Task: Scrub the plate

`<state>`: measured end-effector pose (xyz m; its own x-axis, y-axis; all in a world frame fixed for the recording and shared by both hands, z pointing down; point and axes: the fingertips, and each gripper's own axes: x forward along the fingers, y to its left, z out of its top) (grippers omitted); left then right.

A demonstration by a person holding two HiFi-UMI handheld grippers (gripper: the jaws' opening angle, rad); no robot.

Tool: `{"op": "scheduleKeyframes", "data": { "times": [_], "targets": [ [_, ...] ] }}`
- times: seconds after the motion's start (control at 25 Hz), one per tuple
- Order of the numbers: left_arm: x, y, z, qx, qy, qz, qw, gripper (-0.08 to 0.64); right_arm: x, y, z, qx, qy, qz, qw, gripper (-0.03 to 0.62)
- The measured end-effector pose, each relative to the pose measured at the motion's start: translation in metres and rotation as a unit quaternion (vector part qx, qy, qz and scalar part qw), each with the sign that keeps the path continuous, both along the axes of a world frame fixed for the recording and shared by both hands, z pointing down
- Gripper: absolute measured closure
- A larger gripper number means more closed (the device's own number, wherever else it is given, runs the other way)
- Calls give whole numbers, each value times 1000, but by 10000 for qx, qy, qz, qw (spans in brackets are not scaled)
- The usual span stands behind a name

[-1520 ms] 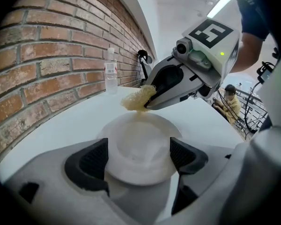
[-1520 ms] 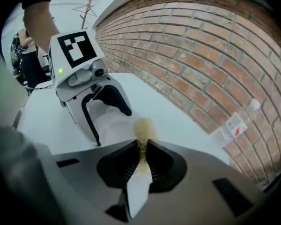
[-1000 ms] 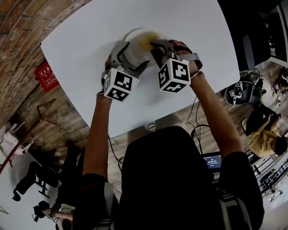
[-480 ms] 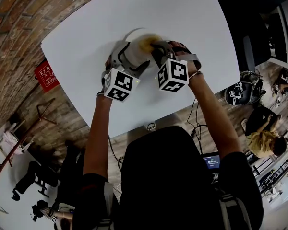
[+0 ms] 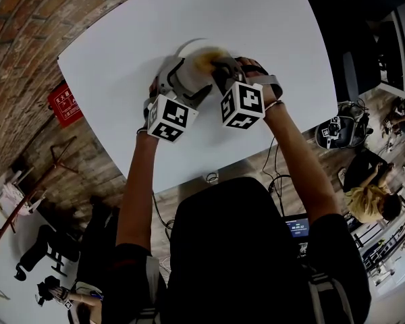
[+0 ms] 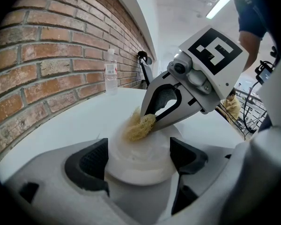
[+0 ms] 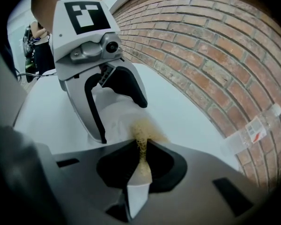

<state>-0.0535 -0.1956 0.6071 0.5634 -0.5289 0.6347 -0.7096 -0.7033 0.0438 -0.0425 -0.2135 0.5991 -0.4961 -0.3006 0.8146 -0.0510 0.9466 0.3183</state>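
Plate (image 6: pixel 145 146) clamped in my L claw (image 6: pixel 139 157); R claw (image 7: pixel 140 161) pinched on yellow scrubber (image 7: pixel 141 134), prob. touching it, over white counter (image 5: pixel 270 32).

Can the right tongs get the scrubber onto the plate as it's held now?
Looks like yes: the left tongs grip the plate by its rim, face open, and the scrubber in the right tongs rests on it.
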Motion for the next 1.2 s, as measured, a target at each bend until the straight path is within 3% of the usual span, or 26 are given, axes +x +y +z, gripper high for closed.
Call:
{"op": "scheduleKeyframes", "data": {
  "times": [0.68,1.2],
  "targets": [
    [1,0,1,19,7,15,10000,167,-23,20,1,12,26,-483,9988,548],
    [-1,0,0,31,14,9,10000,167,-23,20,0,25,-1,-495,9988,548]
  ]
}}
